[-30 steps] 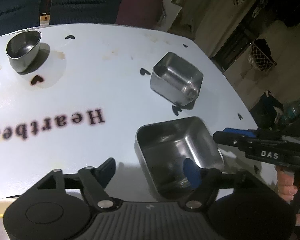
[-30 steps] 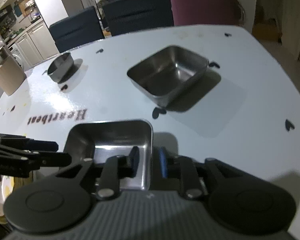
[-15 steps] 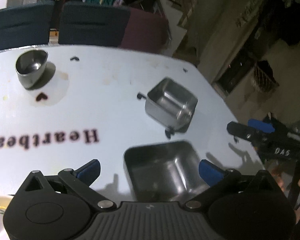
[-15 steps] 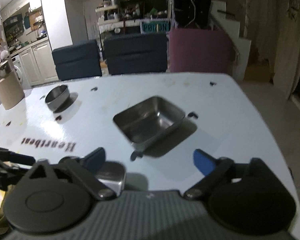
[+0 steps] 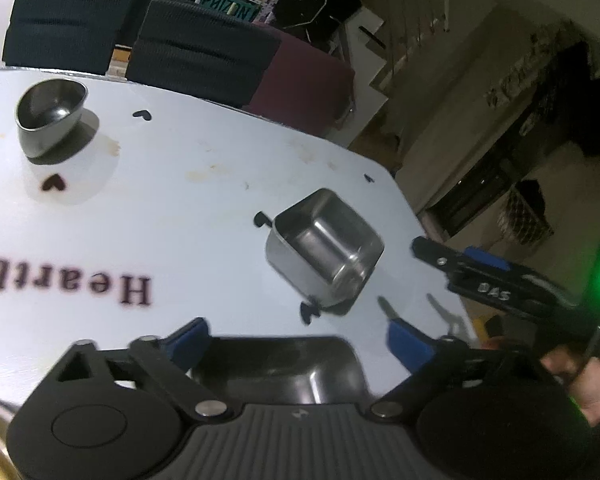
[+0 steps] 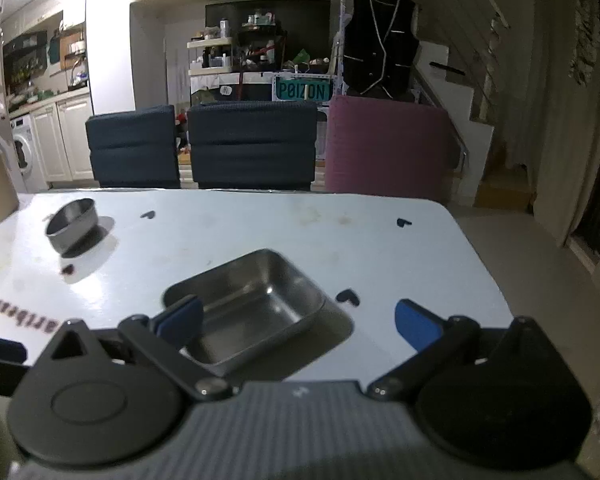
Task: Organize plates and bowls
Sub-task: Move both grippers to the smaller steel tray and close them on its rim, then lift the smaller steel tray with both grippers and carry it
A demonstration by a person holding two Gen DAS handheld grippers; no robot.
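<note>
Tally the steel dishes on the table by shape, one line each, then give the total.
Square steel trays: 2, the near tray and the far tray
Round steel bowls: 1, the round bowl
Total: 3

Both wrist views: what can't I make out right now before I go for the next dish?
- Near square tray, left wrist view: dark, blurred, its near part hidden by the left tool.
- Same tray, right wrist view: out of frame.
- Far tray, right wrist view: near corner hidden by a pad of the right tool.
- Table print: cut off by the left edge.
- Round bowl: contents too small to tell.
</note>
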